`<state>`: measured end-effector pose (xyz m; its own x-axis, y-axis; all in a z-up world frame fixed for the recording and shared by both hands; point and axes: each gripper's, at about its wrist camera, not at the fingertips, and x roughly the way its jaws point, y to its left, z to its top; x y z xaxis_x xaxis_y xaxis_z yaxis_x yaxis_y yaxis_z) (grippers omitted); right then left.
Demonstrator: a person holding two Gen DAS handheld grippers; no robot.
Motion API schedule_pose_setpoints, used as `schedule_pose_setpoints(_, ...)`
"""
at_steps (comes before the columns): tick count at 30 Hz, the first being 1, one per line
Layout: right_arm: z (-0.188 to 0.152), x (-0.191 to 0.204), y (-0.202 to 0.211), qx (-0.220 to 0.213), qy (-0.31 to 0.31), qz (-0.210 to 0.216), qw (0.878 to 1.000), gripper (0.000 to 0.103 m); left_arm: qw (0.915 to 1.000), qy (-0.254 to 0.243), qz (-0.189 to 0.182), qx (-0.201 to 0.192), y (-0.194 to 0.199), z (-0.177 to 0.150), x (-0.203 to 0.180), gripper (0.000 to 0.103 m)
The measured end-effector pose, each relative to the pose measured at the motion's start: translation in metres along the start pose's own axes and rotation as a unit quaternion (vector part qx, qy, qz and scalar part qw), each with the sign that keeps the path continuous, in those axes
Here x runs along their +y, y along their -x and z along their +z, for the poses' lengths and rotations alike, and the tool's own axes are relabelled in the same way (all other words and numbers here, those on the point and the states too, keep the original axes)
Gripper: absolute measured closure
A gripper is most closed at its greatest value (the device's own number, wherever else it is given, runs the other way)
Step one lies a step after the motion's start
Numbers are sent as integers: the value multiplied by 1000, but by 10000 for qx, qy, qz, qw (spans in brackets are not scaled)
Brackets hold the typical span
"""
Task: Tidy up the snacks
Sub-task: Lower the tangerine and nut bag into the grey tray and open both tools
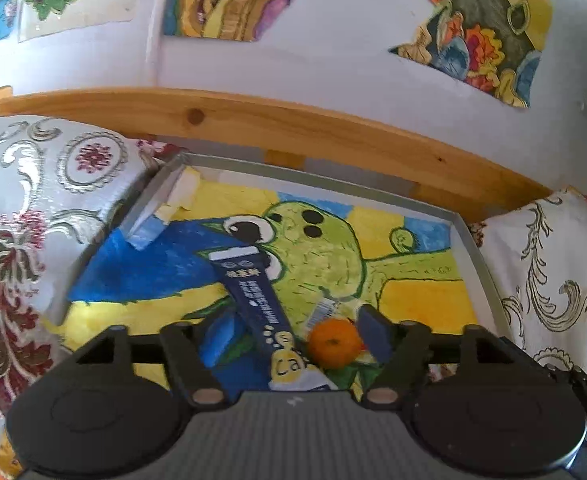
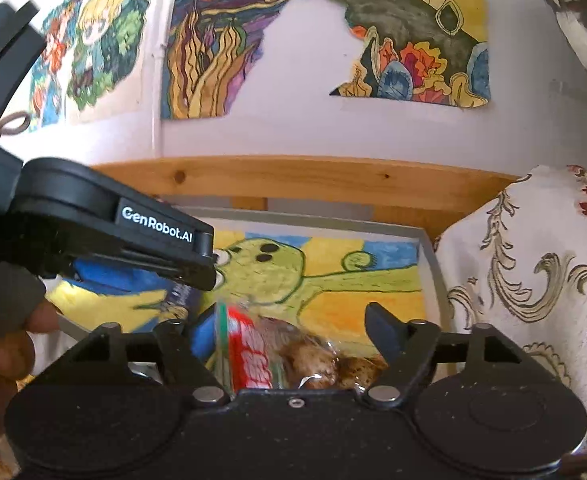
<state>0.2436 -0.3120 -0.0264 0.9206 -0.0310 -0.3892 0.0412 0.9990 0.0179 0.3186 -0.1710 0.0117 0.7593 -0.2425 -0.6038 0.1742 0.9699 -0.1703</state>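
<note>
Your left gripper (image 1: 293,332) hung low over the grey tray (image 1: 473,240), its fingers spread wide apart with nothing clamped. Between them, at lower centre of the left view, lay a dark blue snack box (image 1: 253,292), running up and to the left across the drawing (image 1: 413,248) that lines the tray. Just right of the box's near end sat an orange (image 1: 335,342), close beside your right-hand finger (image 1: 375,332); whether it touched that finger could not be told. A small wrapper (image 1: 323,312) lay just above the orange. A pale packet (image 1: 297,372) with partly hidden lettering lay at the box's near end, half covered by the gripper body.

Your right gripper (image 2: 293,340) was also spread wide. In the gap, at lower centre of the right view, was a clear bag (image 2: 293,356) with a red label and brown pieces inside. It was blurred, and neither finger visibly pressed it, so I cannot tell if it was held or merely lying there. Your left gripper (image 2: 197,268) crossed the left of that view, with your hand (image 2: 9,344) on its handle at lower left.

Patterned cushions (image 1: 33,216) flanked the tray, and a wooden rail (image 1: 293,128) ran behind it.
</note>
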Motion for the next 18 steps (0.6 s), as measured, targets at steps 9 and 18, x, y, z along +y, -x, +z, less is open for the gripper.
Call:
schedule_pose_setpoints(9,9,10,23,-370,-149,273,9988,5,9991,243,173,-301,31,-1,20,2)
schedule_pose_setpoints(18,10,18,60,-557,-118,272,9980,1,9968,313,412,-611,74,-13,36,1)
